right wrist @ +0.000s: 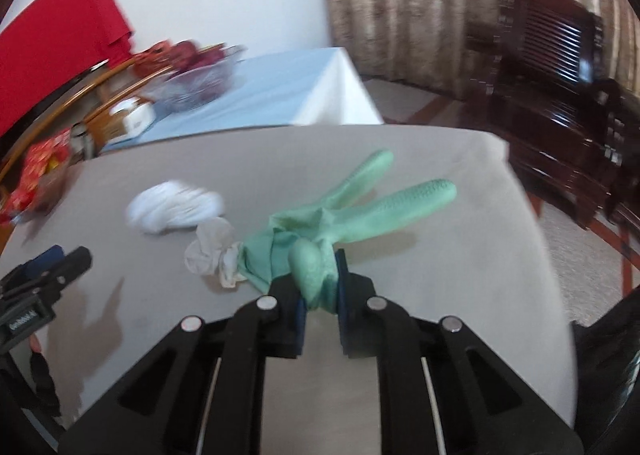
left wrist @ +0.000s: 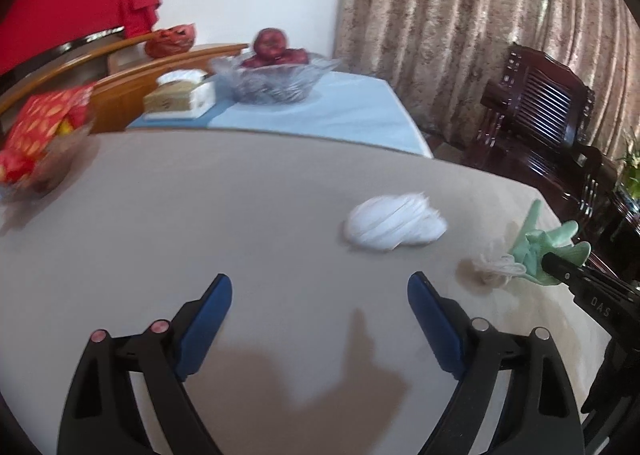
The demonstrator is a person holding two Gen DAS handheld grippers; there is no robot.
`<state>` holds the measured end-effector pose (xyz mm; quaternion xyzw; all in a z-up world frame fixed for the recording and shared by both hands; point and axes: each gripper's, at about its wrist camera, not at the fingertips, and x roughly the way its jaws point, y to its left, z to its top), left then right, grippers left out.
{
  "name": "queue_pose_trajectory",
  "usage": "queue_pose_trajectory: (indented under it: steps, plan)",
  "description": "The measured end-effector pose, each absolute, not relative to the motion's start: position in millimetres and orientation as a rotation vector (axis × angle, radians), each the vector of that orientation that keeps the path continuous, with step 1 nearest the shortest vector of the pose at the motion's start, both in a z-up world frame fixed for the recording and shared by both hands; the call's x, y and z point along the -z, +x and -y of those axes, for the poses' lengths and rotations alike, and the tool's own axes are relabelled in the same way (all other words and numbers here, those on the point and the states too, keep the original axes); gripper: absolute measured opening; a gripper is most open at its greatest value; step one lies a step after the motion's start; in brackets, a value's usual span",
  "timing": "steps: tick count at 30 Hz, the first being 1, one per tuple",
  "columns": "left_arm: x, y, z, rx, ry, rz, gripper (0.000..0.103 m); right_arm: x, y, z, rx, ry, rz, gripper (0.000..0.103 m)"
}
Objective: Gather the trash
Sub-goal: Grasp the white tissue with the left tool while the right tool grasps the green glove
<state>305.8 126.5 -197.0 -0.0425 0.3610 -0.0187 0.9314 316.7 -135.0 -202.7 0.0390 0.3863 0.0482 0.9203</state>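
Right wrist view looks across a broad beige cloth-covered table, the landmark for everything else. Beyond its far edge stands a second table under a pale blue cloth, carrying a clear glass fruit bowl of dark red apples and a white-and-tan tissue box; at the beige table's far left edge sits a red packet with gold dots. Off its right side stands a dark carved wooden chair before patterned brown curtains. On the beige table itself, toward the right, lies a crumpled white tissue wad, and just nearer lies a small crumpled off-white paper scrap, touching a mint-green rubber glove. The right gripper is clamped on the glove's bunched body, its blue pads pressed in from both sides, two glove fingers pointing away over the cloth. The left gripper hovers above bare cloth with its jaws spread wide, nothing between them. Lettering "DAS" is readable on the right gripper's black body in the left wrist view; a label on the left gripper is too blurred to read.
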Motion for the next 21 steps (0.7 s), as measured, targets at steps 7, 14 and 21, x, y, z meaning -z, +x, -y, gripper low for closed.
queue_pose_trajectory:
  steps: [7, 14, 21]
  plan:
    - [200, 360, -94, 0.076, -0.085, -0.763, 0.084, 209, 347, 161, -0.028, 0.074, -0.789, 0.012]
    - [224, 387, -83, 0.097, -0.073, -0.851, 0.068, 218, 361, 160, -0.011, 0.074, -0.821, 0.012]
    - [226, 382, -74, 0.154, -0.075, -0.859, 0.030, 220, 365, 157, 0.001, 0.062, -0.843, 0.012]
